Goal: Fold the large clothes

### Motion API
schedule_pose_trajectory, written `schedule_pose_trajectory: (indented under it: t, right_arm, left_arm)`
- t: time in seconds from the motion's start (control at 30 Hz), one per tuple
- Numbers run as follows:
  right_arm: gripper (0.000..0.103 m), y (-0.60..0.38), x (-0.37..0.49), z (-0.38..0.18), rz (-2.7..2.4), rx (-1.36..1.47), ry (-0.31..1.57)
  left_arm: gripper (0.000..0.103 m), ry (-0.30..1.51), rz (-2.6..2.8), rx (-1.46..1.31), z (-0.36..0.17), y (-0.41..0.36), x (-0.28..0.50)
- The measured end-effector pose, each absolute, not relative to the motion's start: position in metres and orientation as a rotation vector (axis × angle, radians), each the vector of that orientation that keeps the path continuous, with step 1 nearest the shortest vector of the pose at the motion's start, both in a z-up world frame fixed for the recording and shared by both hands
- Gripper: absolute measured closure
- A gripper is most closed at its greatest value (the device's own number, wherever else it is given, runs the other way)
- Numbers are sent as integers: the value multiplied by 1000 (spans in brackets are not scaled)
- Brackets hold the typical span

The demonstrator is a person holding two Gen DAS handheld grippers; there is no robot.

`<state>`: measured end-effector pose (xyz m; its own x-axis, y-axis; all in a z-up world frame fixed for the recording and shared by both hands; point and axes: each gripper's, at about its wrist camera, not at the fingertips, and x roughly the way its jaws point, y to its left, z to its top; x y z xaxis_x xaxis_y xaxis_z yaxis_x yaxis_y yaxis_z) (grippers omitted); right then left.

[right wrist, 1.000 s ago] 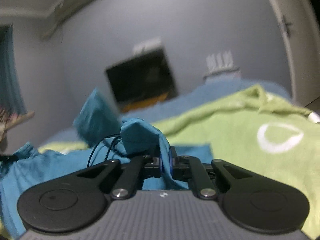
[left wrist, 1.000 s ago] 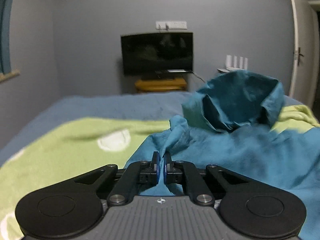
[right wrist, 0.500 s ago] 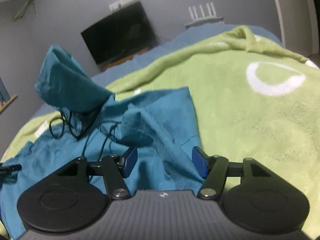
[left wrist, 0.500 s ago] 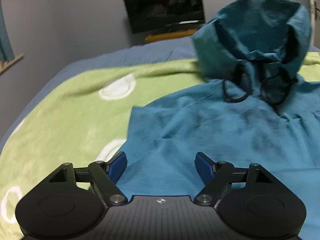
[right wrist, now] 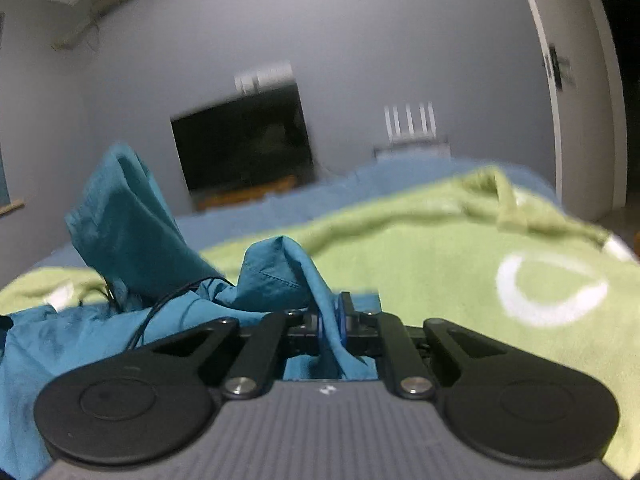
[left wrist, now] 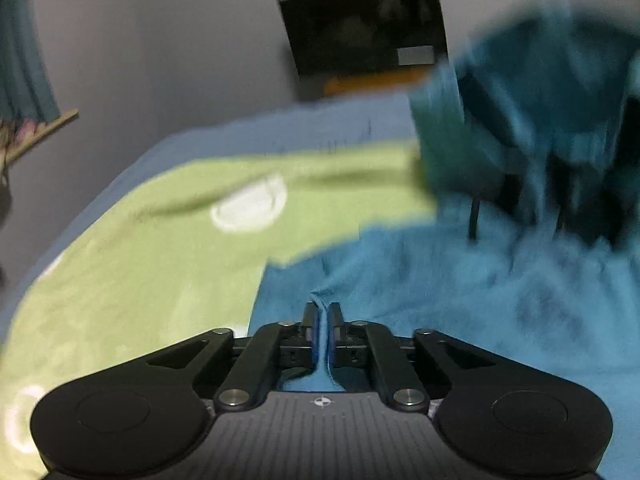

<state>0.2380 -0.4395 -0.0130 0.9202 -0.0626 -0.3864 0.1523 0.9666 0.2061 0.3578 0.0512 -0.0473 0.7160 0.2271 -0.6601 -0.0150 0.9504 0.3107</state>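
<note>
A large teal hooded garment [left wrist: 460, 280] lies on a green blanket on the bed, its hood [left wrist: 532, 112] standing up at the right with black drawstrings. My left gripper [left wrist: 323, 312] is shut on a fold of the garment's left edge. In the right wrist view the garment [right wrist: 100, 328] lies at the left, hood [right wrist: 120, 216] raised. My right gripper [right wrist: 332, 316] is shut on a raised fold of its right edge, and cloth runs up from the jaws.
The green blanket [left wrist: 140, 264] with white ring patterns covers a blue sheet [left wrist: 240, 140] on the bed. A dark TV [right wrist: 244, 144] on a wooden stand stands by the far grey wall. A white door [right wrist: 576, 100] is at the right.
Half a second ago both grippers were open over the garment. Both are now shut on folds of its edges, and the views have tilted up.
</note>
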Motion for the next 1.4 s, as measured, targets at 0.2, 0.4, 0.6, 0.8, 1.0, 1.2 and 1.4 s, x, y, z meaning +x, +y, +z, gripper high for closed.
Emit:
schedule_pose_trajectory:
  t: [0.2, 0.4, 0.6, 0.8, 1.0, 1.2, 1.4]
  right_arm:
    - [52, -450, 237, -16, -195, 315, 423]
    - [43, -431, 215, 13, 27, 318, 274]
    - [43, -384, 233, -16, 200, 128, 530]
    - [43, -390, 217, -36, 121, 123, 560]
    - [43, -438, 190, -33, -84, 342, 550]
    - [42, -470, 144, -17, -328, 443, 475]
    - [37, -486, 93, -6, -289, 597, 432]
  left_arm:
    - [26, 750, 182, 309, -49, 52, 344]
    - [17, 556, 4, 178, -12, 42, 280]
    - [23, 790, 8, 288, -58, 40, 246]
    - [21, 866, 132, 103, -81, 104, 205]
    - [20, 878, 180, 48, -70, 122, 181]
    - [20, 848, 206, -33, -63, 132, 140]
    - [19, 807, 191, -130, -50, 138, 128]
